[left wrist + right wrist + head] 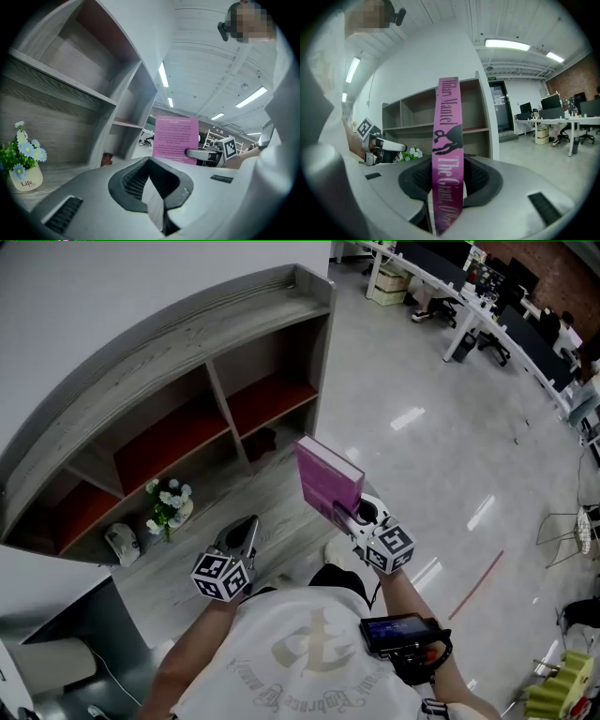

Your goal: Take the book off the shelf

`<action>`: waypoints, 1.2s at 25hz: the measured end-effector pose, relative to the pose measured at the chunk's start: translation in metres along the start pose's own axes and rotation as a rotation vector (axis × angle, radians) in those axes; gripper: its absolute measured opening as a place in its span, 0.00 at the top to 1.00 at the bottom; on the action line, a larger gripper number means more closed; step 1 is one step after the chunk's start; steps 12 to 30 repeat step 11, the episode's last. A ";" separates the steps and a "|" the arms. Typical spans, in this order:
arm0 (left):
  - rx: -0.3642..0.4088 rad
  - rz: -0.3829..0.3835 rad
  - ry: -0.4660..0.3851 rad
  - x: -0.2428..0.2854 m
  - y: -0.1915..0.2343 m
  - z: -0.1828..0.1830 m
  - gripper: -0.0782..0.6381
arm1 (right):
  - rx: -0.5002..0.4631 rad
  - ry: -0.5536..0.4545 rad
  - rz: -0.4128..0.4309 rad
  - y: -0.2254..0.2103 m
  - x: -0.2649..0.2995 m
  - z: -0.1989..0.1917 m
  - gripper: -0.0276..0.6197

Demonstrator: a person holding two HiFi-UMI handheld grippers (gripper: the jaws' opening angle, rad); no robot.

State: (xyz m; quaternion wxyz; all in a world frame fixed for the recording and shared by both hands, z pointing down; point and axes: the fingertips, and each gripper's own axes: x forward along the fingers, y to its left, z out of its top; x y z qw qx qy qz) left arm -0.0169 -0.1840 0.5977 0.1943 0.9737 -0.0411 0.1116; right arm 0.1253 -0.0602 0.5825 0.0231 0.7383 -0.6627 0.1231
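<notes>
The pink book (327,478) stands upright, clear of the shelf (169,381), its lower end clamped between the jaws of the right gripper (352,514), while the left gripper (240,532), jaws together and empty, hangs beside it, nearer the shelf.

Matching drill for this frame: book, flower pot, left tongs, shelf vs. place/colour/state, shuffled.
1 book
2 flower pot
3 left tongs
4 shelf

A grey wood, reddish inner panels
B shut, nothing between them
C gripped in the right tongs, off the shelf
D standing on the shelf's lowest board

Pairs: 1-C, 2-D, 3-B, 4-A
</notes>
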 end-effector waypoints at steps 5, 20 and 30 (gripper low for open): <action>-0.002 0.010 0.003 -0.005 0.002 -0.003 0.89 | 0.016 -0.008 0.020 0.007 0.001 -0.001 0.73; -0.009 0.018 0.007 -0.007 0.004 -0.004 0.89 | 0.028 -0.006 0.035 0.012 0.002 -0.001 0.73; -0.009 0.018 0.007 -0.007 0.004 -0.004 0.89 | 0.028 -0.006 0.035 0.012 0.002 -0.001 0.73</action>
